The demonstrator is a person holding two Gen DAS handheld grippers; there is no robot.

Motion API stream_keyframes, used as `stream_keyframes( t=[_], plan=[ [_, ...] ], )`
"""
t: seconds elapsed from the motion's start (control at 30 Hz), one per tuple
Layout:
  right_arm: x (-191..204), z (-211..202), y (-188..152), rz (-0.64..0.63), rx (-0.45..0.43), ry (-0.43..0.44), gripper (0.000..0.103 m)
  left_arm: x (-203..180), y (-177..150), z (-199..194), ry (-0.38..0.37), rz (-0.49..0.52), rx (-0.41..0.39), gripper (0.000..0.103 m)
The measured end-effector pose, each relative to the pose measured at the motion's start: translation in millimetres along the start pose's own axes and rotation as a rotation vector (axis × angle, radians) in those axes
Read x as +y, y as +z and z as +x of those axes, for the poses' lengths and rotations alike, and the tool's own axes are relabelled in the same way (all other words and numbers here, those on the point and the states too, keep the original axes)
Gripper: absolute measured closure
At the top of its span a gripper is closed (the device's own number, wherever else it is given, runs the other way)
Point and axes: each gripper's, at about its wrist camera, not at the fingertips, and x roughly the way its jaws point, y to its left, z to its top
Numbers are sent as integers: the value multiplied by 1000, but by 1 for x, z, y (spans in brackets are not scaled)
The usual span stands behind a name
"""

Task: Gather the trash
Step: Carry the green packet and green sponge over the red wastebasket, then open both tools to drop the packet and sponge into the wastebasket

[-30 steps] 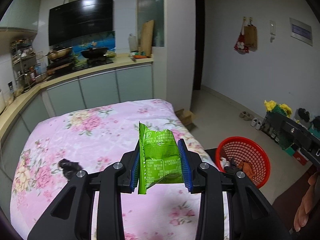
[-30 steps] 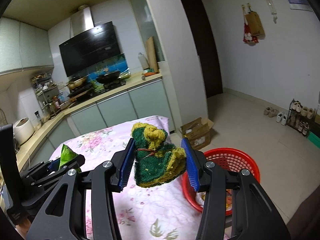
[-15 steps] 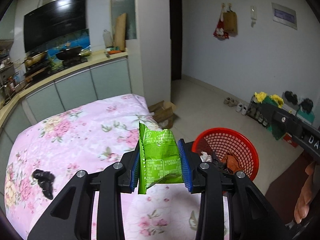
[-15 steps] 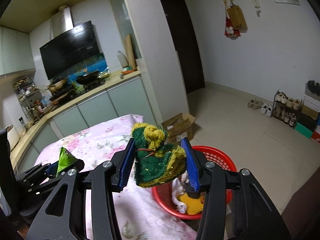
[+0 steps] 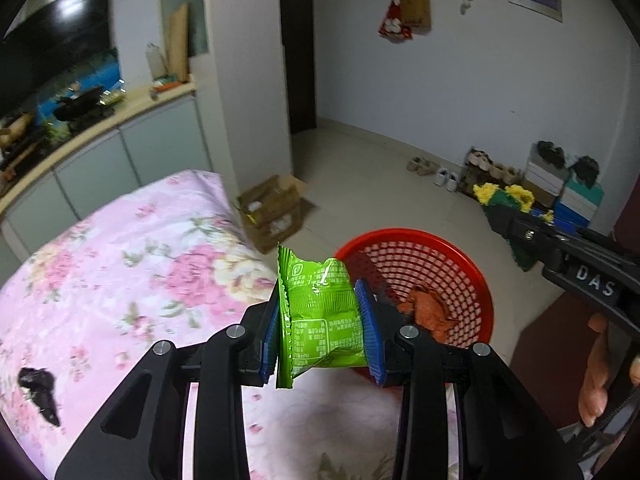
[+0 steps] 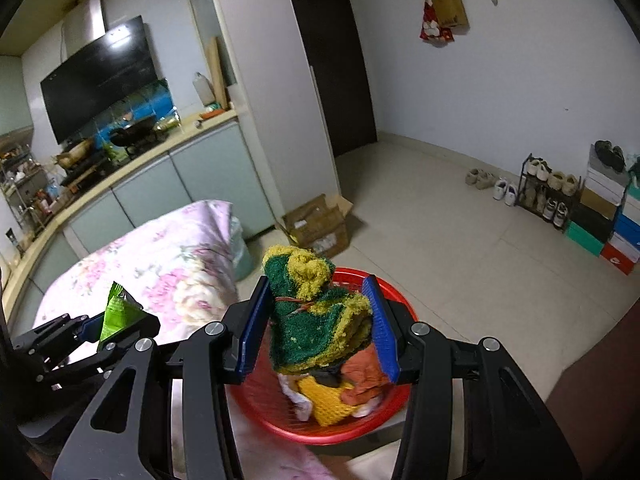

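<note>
My left gripper (image 5: 322,320) is shut on a green snack wrapper (image 5: 320,312), held over the edge of the pink floral table (image 5: 120,272), just short of the red basket (image 5: 460,264). My right gripper (image 6: 316,324) is shut on a crumpled green and yellow cloth (image 6: 316,316), which hangs directly above the red basket (image 6: 280,420). Orange, yellow and white scraps lie in the basket. In the right wrist view the left gripper (image 6: 96,328) with its wrapper (image 6: 118,312) shows at the lower left. In the left wrist view the right gripper (image 5: 520,224) and its cloth (image 5: 504,200) enter from the right.
A small black scrap (image 5: 38,392) lies on the tablecloth at the left. An open cardboard box (image 5: 276,208) stands on the floor by the pillar. Shoes and a shoe rack (image 6: 548,192) line the far wall. A kitchen counter (image 6: 132,168) runs behind the table.
Both grippers have swung right and down toward the red basket, each keeping its hold. The basket now sits under the right gripper and close ahead of the left.
</note>
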Motion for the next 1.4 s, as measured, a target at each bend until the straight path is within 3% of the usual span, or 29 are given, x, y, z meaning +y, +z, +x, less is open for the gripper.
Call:
stream_keyframes(
  t=[0.33,0.7,0.8,0.87,0.93,1.17,1.4],
  plan=[
    [-23,44,-6,53,128,-4,58,-19,-1,55,-106,-4,122,70],
    [-41,76,-18,135,257,41,54,-35,-5,87,-118,23,187,69],
    [-43,75,-18,166,263,62,41,-35,-6,88,-124,12,196,60],
    [-47,73,-16,192,255,76,38,-35,-5,86,-127,3,191,43],
    [-48,69,-15,197,248,79,37,-33,-4,81,-115,-3,177,33],
    [-43,54,-9,180,212,87,37,-10,-1,51,-64,-53,124,25],
    [-27,36,-3,129,155,88,37,14,-11,23,-3,-116,94,23]
  ],
)
